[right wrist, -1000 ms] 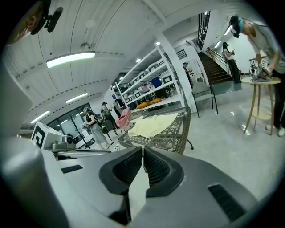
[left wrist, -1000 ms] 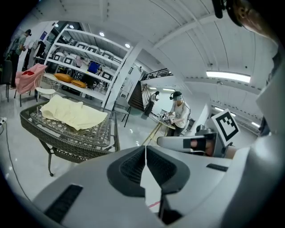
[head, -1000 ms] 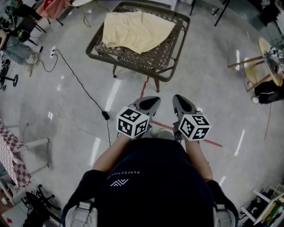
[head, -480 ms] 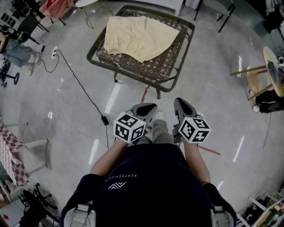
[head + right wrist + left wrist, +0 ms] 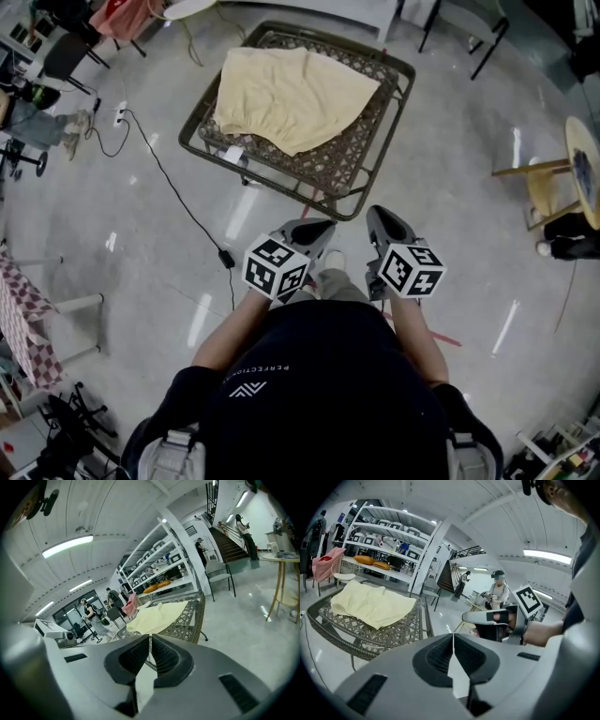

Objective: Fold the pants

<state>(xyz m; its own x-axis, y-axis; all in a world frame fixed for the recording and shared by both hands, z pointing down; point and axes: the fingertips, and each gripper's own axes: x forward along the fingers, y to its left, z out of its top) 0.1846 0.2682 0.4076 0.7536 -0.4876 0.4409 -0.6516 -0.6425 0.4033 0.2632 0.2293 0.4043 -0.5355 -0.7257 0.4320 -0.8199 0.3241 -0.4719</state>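
Observation:
Pale yellow pants (image 5: 289,97) lie crumpled on a dark wicker table (image 5: 367,155) ahead of me. The pants (image 5: 370,604) show at the left in the left gripper view, and the pants (image 5: 157,617) sit at centre in the right gripper view. My left gripper (image 5: 327,227) and right gripper (image 5: 373,215) hang side by side short of the table's near edge, both shut and empty. In the left gripper view the jaws (image 5: 453,635) meet tip to tip. The right gripper (image 5: 468,617) shows beside them. In the right gripper view the gripper (image 5: 150,639) is shut too.
A black cable (image 5: 178,192) runs across the shiny floor to the left of the table. A round wooden side table (image 5: 574,159) stands at the right. A checkered cloth (image 5: 23,323) hangs at the far left. Shelving (image 5: 379,541) and people stand behind.
I have walked toward the wicker table; it now lies closer to both grippers. Both grippers stayed shut and side by side.

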